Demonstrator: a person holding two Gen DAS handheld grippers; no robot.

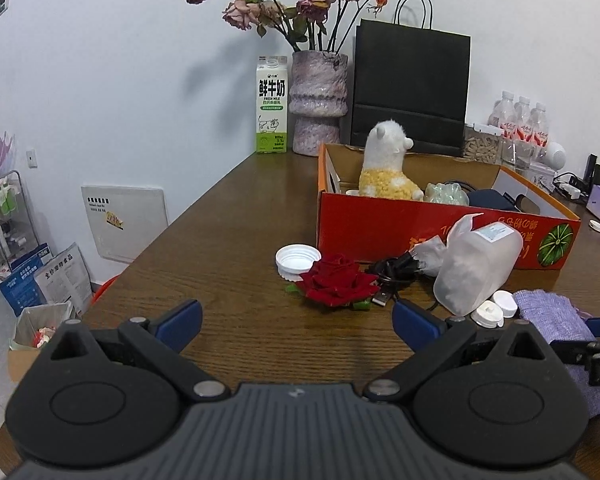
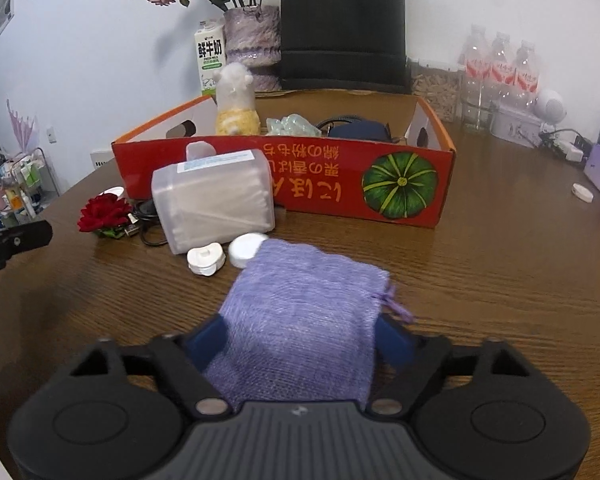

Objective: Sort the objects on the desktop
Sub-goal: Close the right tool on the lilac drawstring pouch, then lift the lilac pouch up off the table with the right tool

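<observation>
My right gripper (image 2: 300, 340) is shut on a purple mesh pouch (image 2: 304, 312) that lies between its blue fingers, low over the table. The pouch also shows in the left wrist view (image 1: 552, 312). My left gripper (image 1: 296, 320) is open and empty, just short of a red fabric rose (image 1: 336, 282). Beside the rose lie a white lid (image 1: 296, 260), a black USB cable (image 1: 396, 272) and a frosted plastic box (image 1: 480, 264) on its side. An orange cardboard box (image 2: 320, 188) holds a plush alpaca (image 2: 236, 104) and other items.
Two small white caps (image 2: 224, 254) lie by the frosted box. At the back stand a milk carton (image 1: 272, 104), a vase of dried roses (image 1: 320, 100), a black paper bag (image 1: 410, 88) and water bottles (image 2: 500, 68). The table's left edge (image 1: 140, 256) drops to the floor.
</observation>
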